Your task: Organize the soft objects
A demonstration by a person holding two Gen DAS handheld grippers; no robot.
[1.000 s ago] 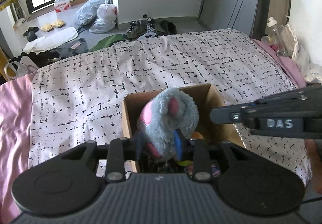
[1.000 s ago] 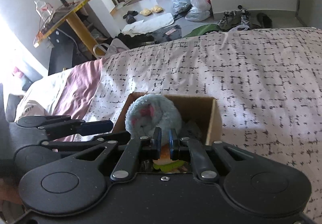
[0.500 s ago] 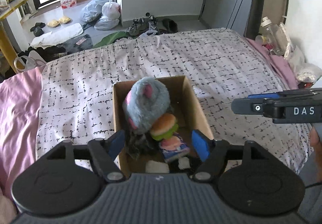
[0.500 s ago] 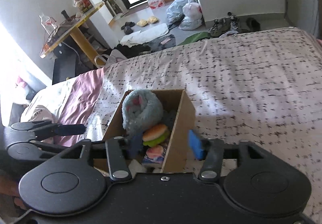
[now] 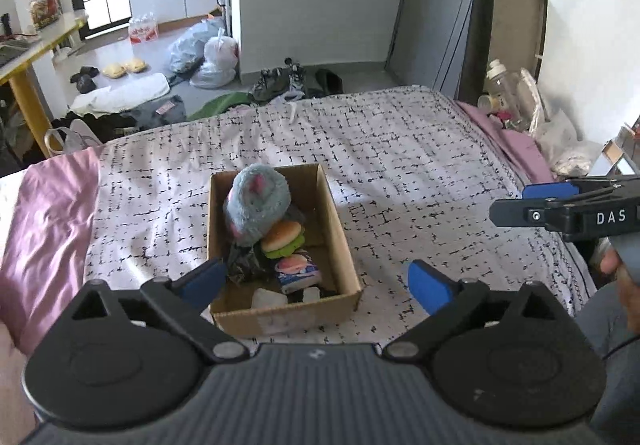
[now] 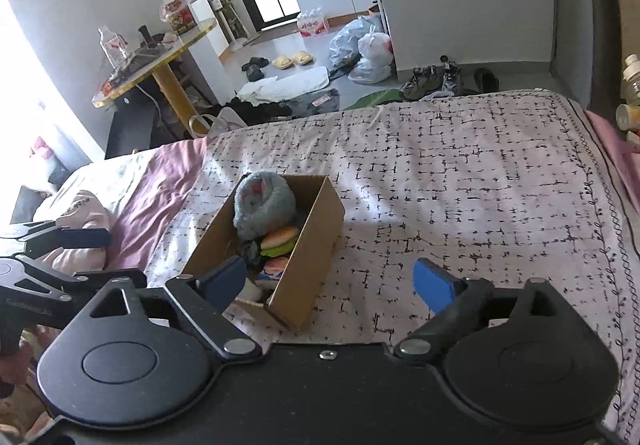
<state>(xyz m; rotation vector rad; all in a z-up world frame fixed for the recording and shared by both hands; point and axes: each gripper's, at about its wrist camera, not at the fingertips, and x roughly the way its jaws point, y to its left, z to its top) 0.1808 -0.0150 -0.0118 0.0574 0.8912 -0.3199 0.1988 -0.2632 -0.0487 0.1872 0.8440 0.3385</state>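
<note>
The cardboard box [image 5: 344, 245] is being kept on the bed [image 5: 400, 149] so the soft toys are being contained: grey plush [image 5: 256, 205], burger [image 5: 282, 237]. The left gripper [image 5: 316, 277] and right gripper [image 6: 332, 277] have just been opening and are being held wide, empty (nothing between the jaws).

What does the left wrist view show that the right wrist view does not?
Only the left wrist view: the dark board leaning on the wall and the right gripper side-on.
Only the right wrist view: the whole yellow-legged table with its clutter and the pink bedding.
Both: the cardboard box on the bed, holding the grey plush and the toy burger; each view's own jaws wide open, empty.
</note>
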